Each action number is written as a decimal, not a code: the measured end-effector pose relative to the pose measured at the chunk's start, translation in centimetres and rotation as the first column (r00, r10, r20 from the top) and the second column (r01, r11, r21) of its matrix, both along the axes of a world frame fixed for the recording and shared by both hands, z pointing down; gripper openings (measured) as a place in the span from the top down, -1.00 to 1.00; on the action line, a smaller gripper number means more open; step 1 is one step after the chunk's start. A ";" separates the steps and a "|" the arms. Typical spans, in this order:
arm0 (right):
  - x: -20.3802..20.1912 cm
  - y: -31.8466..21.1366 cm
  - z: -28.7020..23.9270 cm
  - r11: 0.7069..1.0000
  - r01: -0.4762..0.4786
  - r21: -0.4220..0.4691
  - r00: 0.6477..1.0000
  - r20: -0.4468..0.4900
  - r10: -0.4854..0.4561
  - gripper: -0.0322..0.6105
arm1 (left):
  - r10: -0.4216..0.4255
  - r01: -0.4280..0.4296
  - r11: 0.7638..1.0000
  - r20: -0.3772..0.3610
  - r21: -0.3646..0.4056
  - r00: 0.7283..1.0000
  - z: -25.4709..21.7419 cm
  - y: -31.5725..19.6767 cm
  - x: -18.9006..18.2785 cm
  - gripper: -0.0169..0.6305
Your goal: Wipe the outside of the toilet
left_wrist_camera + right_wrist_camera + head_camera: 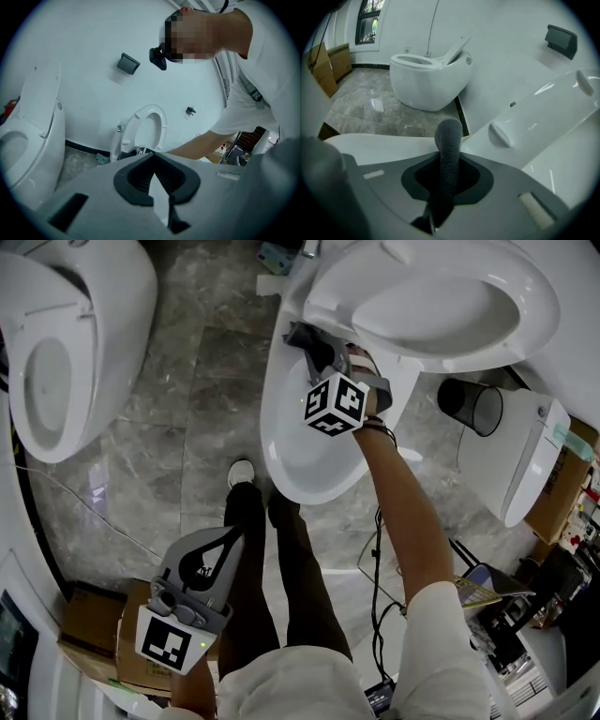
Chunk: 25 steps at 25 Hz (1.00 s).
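1. Progress: looks early or mid-task. Nothing shows which parts are wiped; no streaks or wet marks to read on the white surfaces.
2. Toilet (309, 460) sits top centre of the head view, w/ its seat (450, 296) raised toward the upper right.
3. Right gripper (317, 357) is clamped on a grey cloth (449, 140). It sits at the back of the bowl rim near the hinge, just under the raised seat. The right gripper view shows the cloth sticking up betw. the jaws, w/ rim at left and seat underside at right.
4. Left gripper (223, 545) hangs at lower left of the head view beside the person's legs, well apart from the toilet. Jaws together, nothing in them.
5. Left to do, as I judge it: the bowl's outer front and sides, the base, prob. the lid's outer face. The cloth is on none of these now.
6. Second toilet (66, 343) upper left, black bin (473, 407) at right; neither touched.
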State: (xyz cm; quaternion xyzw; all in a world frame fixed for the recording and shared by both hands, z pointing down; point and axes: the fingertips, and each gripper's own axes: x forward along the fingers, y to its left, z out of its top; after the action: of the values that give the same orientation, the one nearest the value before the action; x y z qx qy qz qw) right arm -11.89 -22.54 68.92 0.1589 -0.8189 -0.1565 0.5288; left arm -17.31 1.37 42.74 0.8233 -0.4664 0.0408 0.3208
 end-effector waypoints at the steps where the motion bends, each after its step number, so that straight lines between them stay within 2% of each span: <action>1: -0.2 -0.3 0.6 1.000 -0.004 0.020 1.000 -0.014 0.004 0.71 | -0.005 0.005 1.000 -0.001 -0.001 1.000 0.1 0.1 -0.2 0.95; 4: -0.8 -0.8 2.2 0.999 -0.020 0.027 0.999 -0.037 0.021 0.71 | -0.018 0.018 1.000 -0.008 -0.002 1.000 0.2 0.3 -0.8 0.95; 8: -2.0 -1.2 4.1 0.999 -0.033 -0.027 0.998 -0.061 0.032 0.71 | -0.035 0.035 0.999 -0.010 -0.012 0.999 0.6 0.7 -1.8 0.95; 13: -2.3 -1.6 5.3 0.989 -0.097 -0.116 0.994 -0.053 0.091 0.71 | -0.058 0.058 0.998 -0.018 -0.016 0.998 0.8 1.0 -2.7 0.95; 19: -2.5 -1.1 6.0 0.959 -0.124 -0.253 0.992 -0.046 0.116 0.72 | -0.064 0.063 0.998 -0.025 -0.020 0.998 1.1 1.2 -2.6 0.95; 25: -2.6 -0.5 6.3 0.926 -0.170 -0.337 0.985 -0.035 0.168 0.72 | -0.052 0.051 0.998 -0.032 -0.021 0.998 1.1 1.1 -1.9 0.95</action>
State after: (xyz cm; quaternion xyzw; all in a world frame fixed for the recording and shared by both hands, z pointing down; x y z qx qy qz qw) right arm -14.49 -23.03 75.26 0.1350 -0.8154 0.0324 0.5620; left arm -19.21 2.51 43.82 0.8083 -0.4817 0.0239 0.3376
